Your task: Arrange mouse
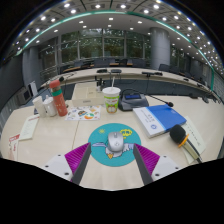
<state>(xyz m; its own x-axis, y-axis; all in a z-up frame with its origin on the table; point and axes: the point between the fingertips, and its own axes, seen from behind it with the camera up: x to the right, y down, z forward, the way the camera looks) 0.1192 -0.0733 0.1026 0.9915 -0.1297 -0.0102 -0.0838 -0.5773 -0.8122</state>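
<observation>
A grey and white mouse [115, 142] lies on a round teal mouse mat [111, 133] with a cartoon print, on a beige table [40, 145]. My gripper [112, 157] is open, its two fingers with magenta pads [76, 154] spread wide to either side of the mat. The mouse sits between the fingertips, with a clear gap on each side. Neither finger touches it.
Beyond the mat stand a green and white paper cup [111, 98], an orange bottle [58, 98], white cups [44, 104] and a black device [134, 100]. A blue notebook [160, 119] and a black marker [181, 136] lie to the right, papers [28, 128] to the left.
</observation>
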